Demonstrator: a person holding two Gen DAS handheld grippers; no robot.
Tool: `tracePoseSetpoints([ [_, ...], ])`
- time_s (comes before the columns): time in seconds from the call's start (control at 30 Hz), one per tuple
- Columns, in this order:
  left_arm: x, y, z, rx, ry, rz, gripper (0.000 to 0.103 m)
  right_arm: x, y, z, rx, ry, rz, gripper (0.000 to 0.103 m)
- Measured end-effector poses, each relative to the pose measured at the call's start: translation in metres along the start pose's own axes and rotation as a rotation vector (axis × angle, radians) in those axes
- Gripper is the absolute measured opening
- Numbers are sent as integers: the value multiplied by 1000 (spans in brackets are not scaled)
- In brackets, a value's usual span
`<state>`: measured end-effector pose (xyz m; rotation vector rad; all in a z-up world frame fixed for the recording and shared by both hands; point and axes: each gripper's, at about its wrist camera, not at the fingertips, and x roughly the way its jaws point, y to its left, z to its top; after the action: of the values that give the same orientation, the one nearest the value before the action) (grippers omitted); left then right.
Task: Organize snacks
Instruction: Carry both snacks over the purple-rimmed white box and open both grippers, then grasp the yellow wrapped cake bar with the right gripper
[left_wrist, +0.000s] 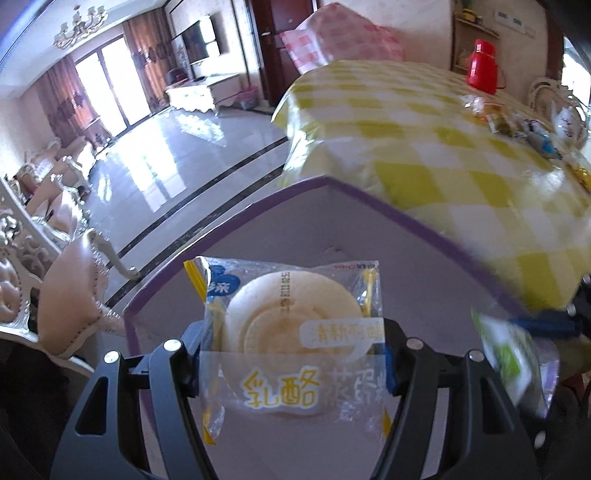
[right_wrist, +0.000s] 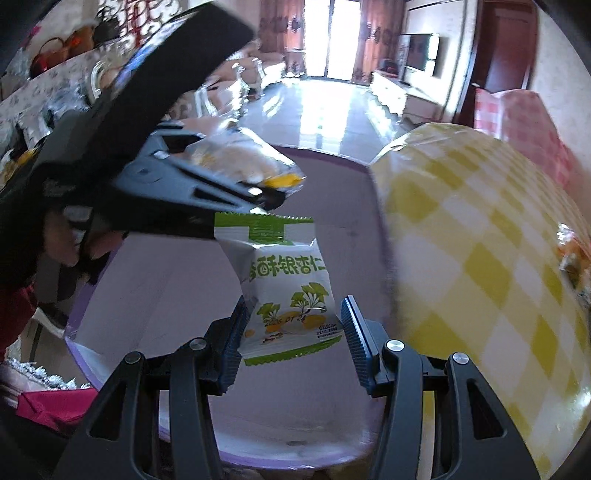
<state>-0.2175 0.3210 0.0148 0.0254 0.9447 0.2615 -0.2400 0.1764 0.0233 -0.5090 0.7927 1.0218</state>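
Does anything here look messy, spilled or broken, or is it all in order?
Nothing looks spilled or torn. The cake packet in the left gripper and the green-and-white packet between the right gripper's fingers both look intact above the purple-rimmed box. A loose heap of snacks lies across the checked table.

right tool (right_wrist: 293, 345) – jaws apart | green packet (right_wrist: 286, 284) between – purple-rimmed box (right_wrist: 369, 229)

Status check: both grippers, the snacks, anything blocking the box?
Left gripper shut on cheese cake pack. Right gripper open around green almond packet. Both over purple-rimmed box; nothing blocking.
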Motion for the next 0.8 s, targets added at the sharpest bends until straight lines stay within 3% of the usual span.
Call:
tracePoseSetpoints([
  [0.03, 1, 2, 0, -7, 7, 7, 69, -1, 3, -1, -4, -6, 27, 51],
  [0.1, 4, 6, 0, -26, 28, 25, 74, -6, 1, -3, 9, -23, 70, 65],
  [0.13, 5, 8, 0, -41, 37, 30, 77, -10, -1, -4, 22, -43, 70, 78],
  [0.17, 5, 9, 1, -52, 37, 28, 83, -16, -5, -5, 39, -67, 69, 81],
  [0.23, -1, 9, 5, -66, 15, 30, 85, -29, -22, -8, 89, -108, 69, 83],
  [0.3, -11, 4, 12, -58, -28, 49, 95, -44, -40, -15, 144, -159, 40, 86],
  [0.43, -36, -15, 31, -32, -128, 55, 98, -84, -80, -40, 231, -310, -17, 87],
  [0.6, -64, -62, 71, -27, -214, -109, 101, -120, -136, -79, 403, -330, -195, 87],
  [0.67, -75, -100, 91, 1, -242, -198, 101, -131, -168, -102, 516, -311, -285, 87],
  [0.8, -80, -182, 123, 61, -278, -325, 101, -161, -223, -160, 724, -325, -383, 87],
])
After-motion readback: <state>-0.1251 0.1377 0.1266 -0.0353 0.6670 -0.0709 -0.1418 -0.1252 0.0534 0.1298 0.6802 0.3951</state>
